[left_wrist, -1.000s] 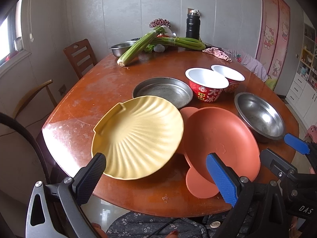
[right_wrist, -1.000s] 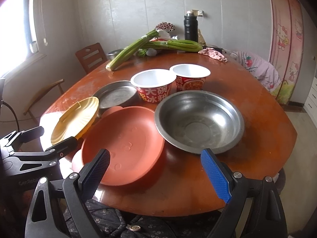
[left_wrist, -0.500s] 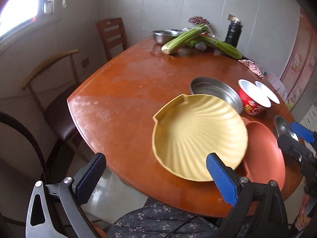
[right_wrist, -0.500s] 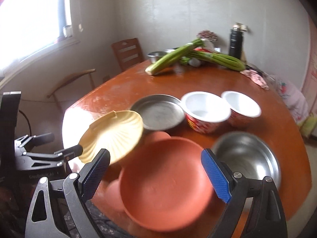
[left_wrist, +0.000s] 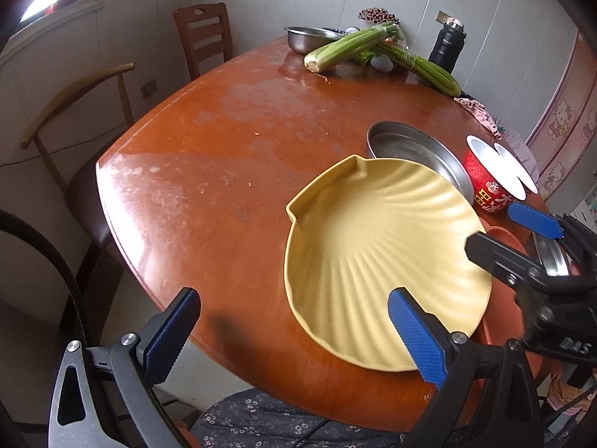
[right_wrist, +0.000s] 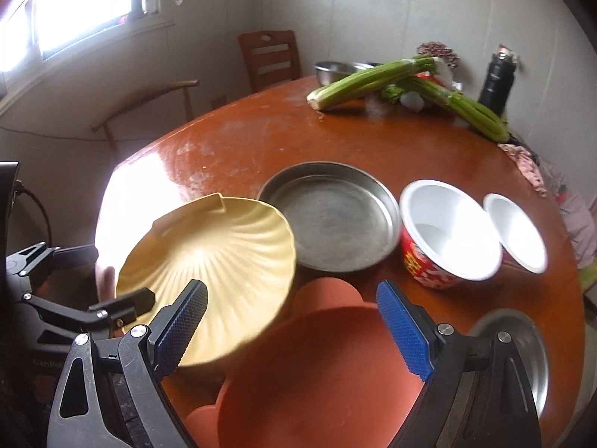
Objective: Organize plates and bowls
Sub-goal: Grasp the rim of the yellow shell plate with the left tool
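Daylit from a window (right_wrist: 86, 3) at upper left, blown out to pure white in the right wrist view, with hard glare washing the left corner of the tabletop (right_wrist: 127, 183) and bleaching the inside of the red-and-white bowl (right_wrist: 447, 231). Softer and evenly exposed in the left wrist view, paler sheen across the tabletop's left edge, a dark blurred shadow near its front edge. Strong fisheye bending and black vignetting at all corners; slight motion smear on the yellow shell plate (right_wrist: 209, 272) and orange plate (right_wrist: 317, 377) in the right view.
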The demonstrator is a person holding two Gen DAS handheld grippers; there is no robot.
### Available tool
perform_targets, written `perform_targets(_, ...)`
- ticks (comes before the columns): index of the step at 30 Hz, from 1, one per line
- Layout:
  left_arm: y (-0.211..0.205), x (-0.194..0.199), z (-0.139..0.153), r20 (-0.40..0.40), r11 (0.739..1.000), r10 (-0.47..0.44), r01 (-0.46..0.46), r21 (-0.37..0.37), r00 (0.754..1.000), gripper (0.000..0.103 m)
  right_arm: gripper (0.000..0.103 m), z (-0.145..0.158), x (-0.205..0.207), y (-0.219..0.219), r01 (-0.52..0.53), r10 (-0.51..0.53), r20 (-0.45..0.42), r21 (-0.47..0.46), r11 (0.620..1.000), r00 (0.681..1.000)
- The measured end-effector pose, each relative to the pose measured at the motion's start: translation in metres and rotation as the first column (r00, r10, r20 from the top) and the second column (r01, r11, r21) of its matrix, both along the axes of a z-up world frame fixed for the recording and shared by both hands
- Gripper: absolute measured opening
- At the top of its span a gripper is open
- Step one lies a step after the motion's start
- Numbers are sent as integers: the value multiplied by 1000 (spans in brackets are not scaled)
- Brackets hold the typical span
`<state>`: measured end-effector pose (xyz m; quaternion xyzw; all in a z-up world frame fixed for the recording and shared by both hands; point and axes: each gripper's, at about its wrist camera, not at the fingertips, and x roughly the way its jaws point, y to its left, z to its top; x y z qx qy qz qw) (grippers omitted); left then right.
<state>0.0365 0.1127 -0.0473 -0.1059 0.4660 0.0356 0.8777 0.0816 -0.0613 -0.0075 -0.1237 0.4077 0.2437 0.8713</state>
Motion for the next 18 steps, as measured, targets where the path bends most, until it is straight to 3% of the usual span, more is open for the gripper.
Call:
perform_targets(2,0,2,-1,0,1000,-2,2,-10,1000,99,84,-4,5,5,-18,18,5,-18,1000,1000)
perform_targets(6,0,6,-2,0,1000,1,-1,-21,1000,85,63,-14,15,13,-43,42,-39,-25,999,998)
perform_targets(8,0,8,-1,4,1000,-1,1,-27,1000,81,60,-18,17,16,-57,55,-45,-33,998,997)
perform_targets(11,1,10,0,14,999,2,-2,-39,1000,64,52,-19,18,20,-74,72,-36,-36,997,997)
perform_targets(13,3,12,1,20,998,3,-2,-64,1000,43,45,-18,18,21,-85,84,-44,-19,996,995)
perform_targets(14,4,13,1,23,996,-1,3,-89,1000,38,43,-19,17,22,-95,94,-49,-13,995,994)
perform_targets(18,5,13,0,30,994,-1,4,-107,1000,35,39,-20,14,24,-96,95,-61,-9,995,994)
